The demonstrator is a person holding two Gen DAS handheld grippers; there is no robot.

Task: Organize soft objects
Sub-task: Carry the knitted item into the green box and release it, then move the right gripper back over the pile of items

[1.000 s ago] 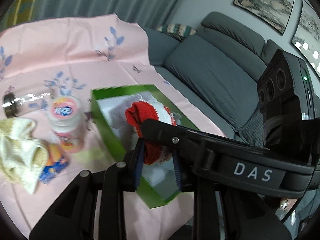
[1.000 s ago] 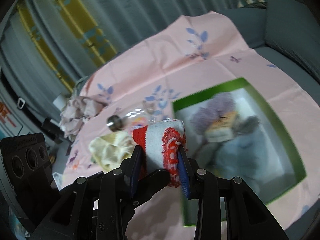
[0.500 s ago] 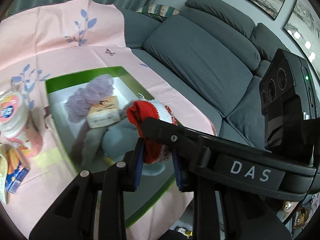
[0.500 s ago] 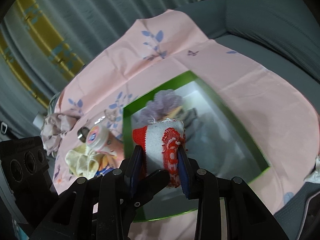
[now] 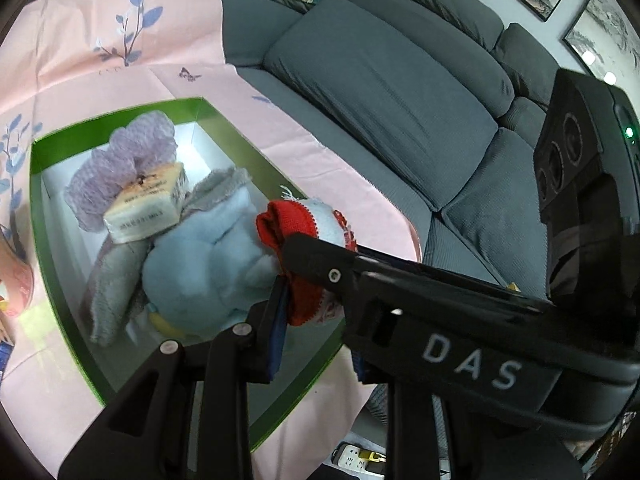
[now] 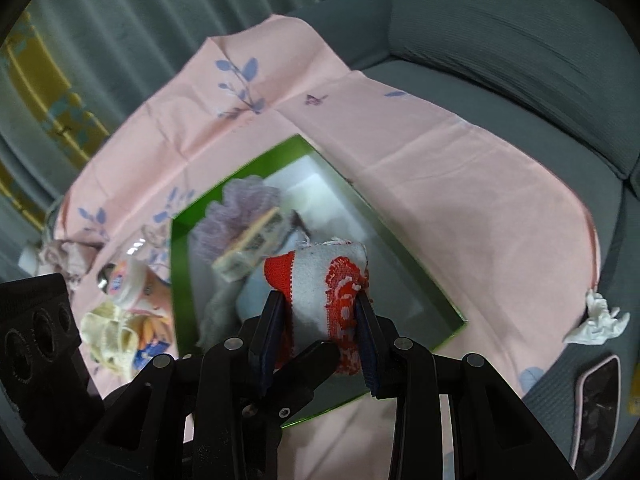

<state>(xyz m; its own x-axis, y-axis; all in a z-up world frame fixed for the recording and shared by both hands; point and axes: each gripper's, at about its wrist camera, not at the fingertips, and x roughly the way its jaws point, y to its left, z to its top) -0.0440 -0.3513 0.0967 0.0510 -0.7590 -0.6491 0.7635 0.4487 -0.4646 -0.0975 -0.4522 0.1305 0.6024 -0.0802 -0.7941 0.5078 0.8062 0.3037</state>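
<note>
Over pink cloth [image 6: 460, 184], both hand-held grippers [image 6: 320, 312] [image 5: 316, 312] clamp a rolled red-and-white towel [image 6: 324, 276].

Red-and-white knit cloth [image 6: 326, 284] bunched, held above green box [image 6: 180, 280]; inside lie purple scrunchie with tag [image 5: 132, 164], grey towel [image 5: 116, 276], light-blue plush [image 5: 204, 264].

Grey sofa [image 5: 400, 80], crumpled tissue [image 6: 598, 318], phone [image 6: 596, 408]

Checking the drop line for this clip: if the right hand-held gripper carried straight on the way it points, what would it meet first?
Probably the light blue plush toy in the green box, just beyond the red-and-white cloth that the right hand-held gripper clamps; depth is hard to judge.
</note>
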